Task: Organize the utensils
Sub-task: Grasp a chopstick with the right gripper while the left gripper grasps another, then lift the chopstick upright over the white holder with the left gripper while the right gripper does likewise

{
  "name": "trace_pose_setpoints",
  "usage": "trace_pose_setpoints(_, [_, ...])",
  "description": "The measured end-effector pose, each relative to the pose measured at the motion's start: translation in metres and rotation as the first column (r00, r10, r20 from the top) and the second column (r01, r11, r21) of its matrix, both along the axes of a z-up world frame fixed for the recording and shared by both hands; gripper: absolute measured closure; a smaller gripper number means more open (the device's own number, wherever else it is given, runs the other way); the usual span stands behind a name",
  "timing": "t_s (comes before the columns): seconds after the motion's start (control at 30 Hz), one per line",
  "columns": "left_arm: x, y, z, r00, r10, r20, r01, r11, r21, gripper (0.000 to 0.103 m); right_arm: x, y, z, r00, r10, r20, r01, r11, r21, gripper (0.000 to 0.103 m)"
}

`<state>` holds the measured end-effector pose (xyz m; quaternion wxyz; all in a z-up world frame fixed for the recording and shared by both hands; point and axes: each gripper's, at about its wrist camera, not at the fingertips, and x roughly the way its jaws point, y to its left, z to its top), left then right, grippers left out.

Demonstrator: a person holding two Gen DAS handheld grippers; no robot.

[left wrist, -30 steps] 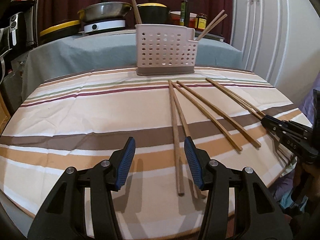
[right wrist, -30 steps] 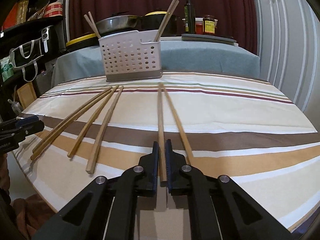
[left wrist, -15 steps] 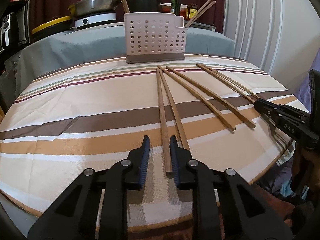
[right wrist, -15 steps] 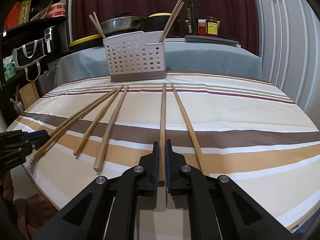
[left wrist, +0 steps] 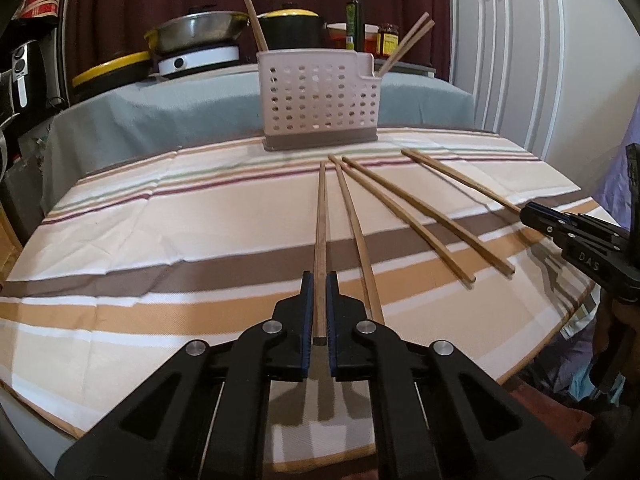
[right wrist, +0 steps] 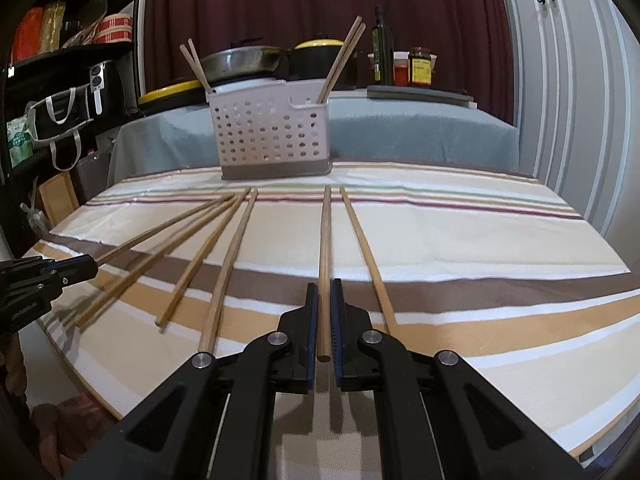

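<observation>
A perforated white utensil holder (left wrist: 320, 100) (right wrist: 272, 136) stands at the far side of the striped tablecloth (left wrist: 160, 240), with chopsticks (left wrist: 408, 42) (right wrist: 344, 54) leaning out of both ends. My left gripper (left wrist: 319, 280) is shut on the near end of a wooden chopstick (left wrist: 321, 216); it shows at the left edge of the right wrist view as the left gripper (right wrist: 90, 268). My right gripper (right wrist: 324, 292) is shut on another chopstick (right wrist: 326, 232) and appears at the right as the right gripper (left wrist: 530, 212). Several loose chopsticks (left wrist: 404, 220) (right wrist: 228, 264) lie fanned between them.
Behind the table a grey-covered counter (left wrist: 160, 104) carries a steel pan (left wrist: 196, 34), a yellow-lidded pot (left wrist: 292, 28), bottles and jars (right wrist: 420, 66). White cupboard doors (left wrist: 520, 60) stand to the right, dark shelves with bags (right wrist: 60, 112) to the left. The table's rounded edge is close below both grippers.
My left gripper moved right over a chopstick and shut on its near end. The right gripper stayed shut on its chopstick, and the holder now looks slightly lower and nearer in its view.
</observation>
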<state>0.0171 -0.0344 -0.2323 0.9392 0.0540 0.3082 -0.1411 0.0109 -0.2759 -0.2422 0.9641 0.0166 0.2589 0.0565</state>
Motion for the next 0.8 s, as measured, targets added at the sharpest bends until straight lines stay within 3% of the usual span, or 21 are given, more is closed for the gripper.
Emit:
trace_pose_setpoints(0.43, [-0.004,0.014,0.045,0.993,0.040,0.113,-0.036,0.999,-0.038,0.096,-0.012,0.000,0.047,0.993,-0.015,0.116,0.014,1.000,0.010,0.096])
trace_pose_setpoints(0.8, [-0.018,0.021,0.099,0.970,0.061,0.234,-0.047,0.997,-0.067,0.096,-0.024,0.003,0.095,0.977,-0.018,0.214,0.015,1.000,0.016,0.096])
